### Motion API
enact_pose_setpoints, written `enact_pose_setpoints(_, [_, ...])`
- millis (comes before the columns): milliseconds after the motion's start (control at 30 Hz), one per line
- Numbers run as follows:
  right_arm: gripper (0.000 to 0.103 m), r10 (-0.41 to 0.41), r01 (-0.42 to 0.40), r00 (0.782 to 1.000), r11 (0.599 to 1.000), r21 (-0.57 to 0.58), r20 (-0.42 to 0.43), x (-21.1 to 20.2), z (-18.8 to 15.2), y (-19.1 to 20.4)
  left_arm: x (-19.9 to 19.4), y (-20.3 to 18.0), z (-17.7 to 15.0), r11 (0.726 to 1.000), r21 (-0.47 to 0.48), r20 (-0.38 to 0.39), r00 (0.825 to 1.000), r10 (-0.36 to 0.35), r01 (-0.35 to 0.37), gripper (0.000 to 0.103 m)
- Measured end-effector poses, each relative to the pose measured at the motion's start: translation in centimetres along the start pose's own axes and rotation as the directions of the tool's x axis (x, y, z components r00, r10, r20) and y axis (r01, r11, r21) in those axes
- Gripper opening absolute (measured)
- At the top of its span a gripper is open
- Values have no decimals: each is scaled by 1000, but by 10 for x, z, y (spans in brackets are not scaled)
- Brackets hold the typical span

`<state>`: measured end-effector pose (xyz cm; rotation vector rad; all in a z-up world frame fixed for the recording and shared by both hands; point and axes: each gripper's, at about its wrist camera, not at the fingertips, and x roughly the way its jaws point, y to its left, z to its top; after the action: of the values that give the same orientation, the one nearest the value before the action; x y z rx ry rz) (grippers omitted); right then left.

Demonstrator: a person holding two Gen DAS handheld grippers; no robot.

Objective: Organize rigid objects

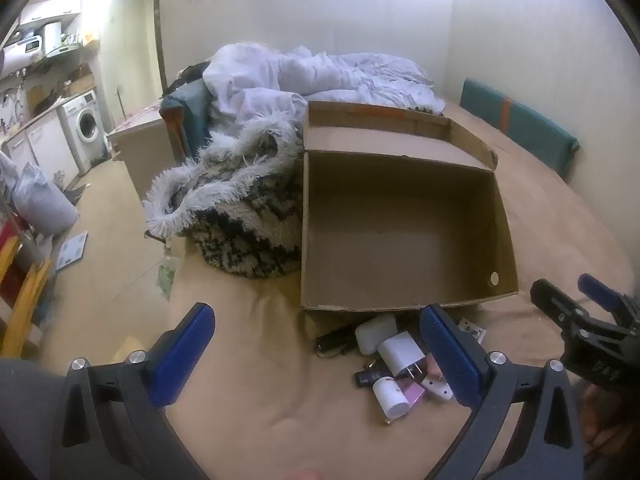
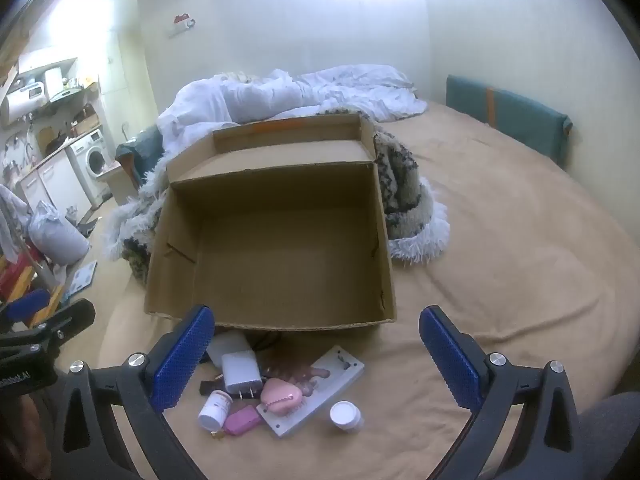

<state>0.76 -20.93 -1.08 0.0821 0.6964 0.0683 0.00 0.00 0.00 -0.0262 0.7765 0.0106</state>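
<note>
Right wrist view shows your right gripper [image 2: 316, 360] spread wide and empty over the clutter — the white charger [image 2: 240, 372] lies lower centre, prongs toward you, just before the empty cardboard box [image 2: 272, 320] — while your left gripper [image 1: 316, 360], equally spread, hangs beside it.

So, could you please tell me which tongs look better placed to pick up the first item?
Right tongs, probably: open, with the pile centred between them, white charger nearest. The left tongs see it off-centre.
</note>
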Motion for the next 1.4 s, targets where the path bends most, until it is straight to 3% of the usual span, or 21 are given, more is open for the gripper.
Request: enact_pose_setpoints(1400, [103,-7,7,1000,1000,-4,-3,0,0,0,-1,2,2,1000,3,14,1000,4,-4,102])
